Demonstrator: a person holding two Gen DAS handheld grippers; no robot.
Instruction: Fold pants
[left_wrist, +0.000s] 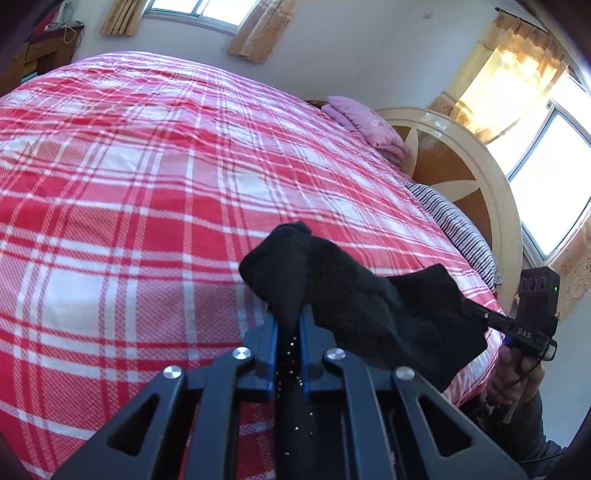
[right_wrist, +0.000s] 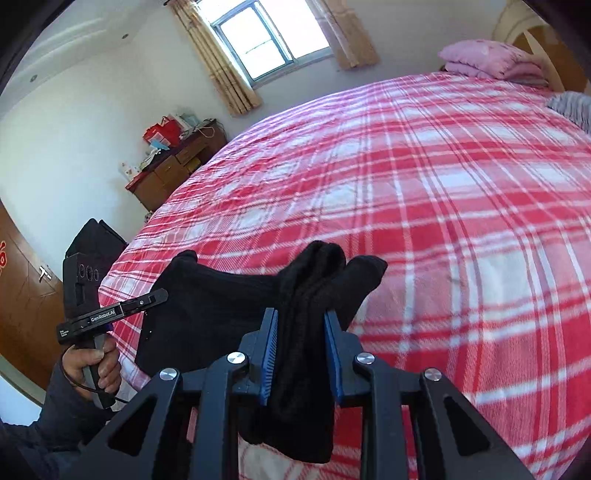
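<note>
Both grips look set for spreading the black knitted fabric pants (left_wrist: 354, 295) over the red-and-white plaid bed (left_wrist: 147, 177). The left hand-held gripper (left_wrist: 287, 321) is clamped on one bunched edge. The right hand-held gripper (right_wrist: 301, 325) is pinching a thicker fold between its blue pads (right_wrist: 271, 350). To do it well, I would keep both hands level, draw them apart until the slack is gone, then lay the cloth down towards 12 o'clock. The garment is dark, soft and thick, hanging crumpled between the grippers just above the bed's near edge.
</note>
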